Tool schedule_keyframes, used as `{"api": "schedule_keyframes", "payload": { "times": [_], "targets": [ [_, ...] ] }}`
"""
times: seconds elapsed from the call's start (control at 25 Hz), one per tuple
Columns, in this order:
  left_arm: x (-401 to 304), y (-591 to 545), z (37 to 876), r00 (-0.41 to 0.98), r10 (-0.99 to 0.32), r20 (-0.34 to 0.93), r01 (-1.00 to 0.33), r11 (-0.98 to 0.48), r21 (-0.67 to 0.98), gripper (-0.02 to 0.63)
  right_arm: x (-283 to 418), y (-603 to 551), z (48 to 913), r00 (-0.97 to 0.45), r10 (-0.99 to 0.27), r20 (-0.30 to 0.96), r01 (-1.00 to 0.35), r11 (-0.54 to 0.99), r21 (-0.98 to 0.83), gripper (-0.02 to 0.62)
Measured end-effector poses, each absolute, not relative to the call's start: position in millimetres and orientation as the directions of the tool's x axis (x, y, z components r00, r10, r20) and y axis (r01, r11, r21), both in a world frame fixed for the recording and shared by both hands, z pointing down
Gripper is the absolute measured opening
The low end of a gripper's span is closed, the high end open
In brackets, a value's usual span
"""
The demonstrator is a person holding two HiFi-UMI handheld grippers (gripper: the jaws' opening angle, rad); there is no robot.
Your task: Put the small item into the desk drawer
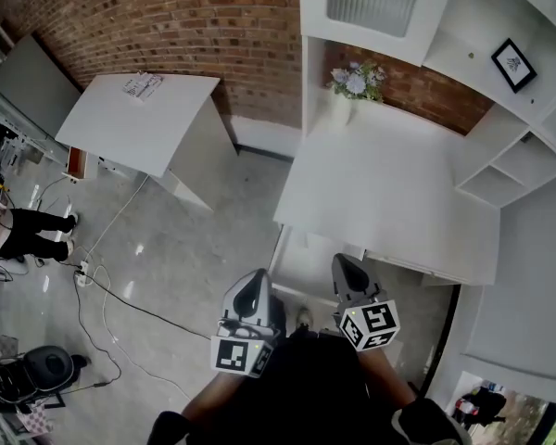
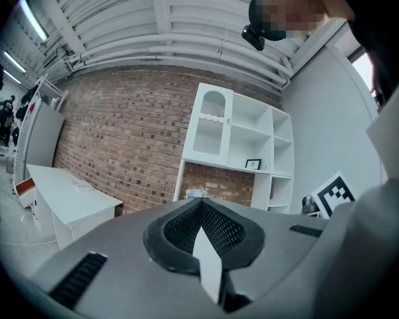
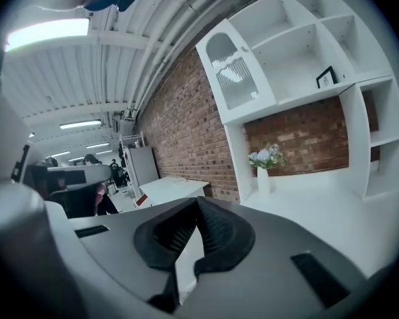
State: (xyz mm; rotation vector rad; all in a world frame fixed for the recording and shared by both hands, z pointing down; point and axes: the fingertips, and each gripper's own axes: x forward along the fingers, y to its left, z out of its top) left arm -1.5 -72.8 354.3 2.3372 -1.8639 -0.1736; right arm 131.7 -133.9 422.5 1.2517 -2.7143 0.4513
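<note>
A white desk (image 1: 380,193) with a shelf unit stands ahead of me. Below its front edge a white ledge (image 1: 306,260) juts out; I cannot tell whether it is the drawer. No small item shows on the desk or between any jaws. My left gripper (image 1: 256,282) is held close to my body, just short of that ledge, with its jaws closed tip to tip (image 2: 201,203). The right gripper (image 1: 344,267) hovers beside it at the desk's front edge, jaws also shut (image 3: 198,201) with nothing in them. Both point up toward the shelves.
A vase of flowers (image 1: 348,91) stands at the desk's back and a framed picture (image 1: 513,63) on a shelf. A second white table (image 1: 139,123) with a small pack (image 1: 142,85) is at the left. Cables (image 1: 111,290) cross the floor, and a person (image 1: 28,232) stands far left.
</note>
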Motion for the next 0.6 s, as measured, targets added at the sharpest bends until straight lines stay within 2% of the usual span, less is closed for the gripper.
{"api": "schedule_keyframes", "payload": {
  "times": [0.2,0.6],
  "targets": [
    [4,-72,356,0.227,-0.974,-0.006,-0.957,-0.224,0.183,0.023,135,-114,405,-0.665,-0.723,0.185,-0.746,0.632,-0.213,0.015],
    [8,-76,352,0.218,-0.976,-0.006,-0.961,-0.216,0.174,0.023,135,-109,403,-0.678,-0.713,0.181,-0.735,0.65,-0.193,0.014]
  ]
}}
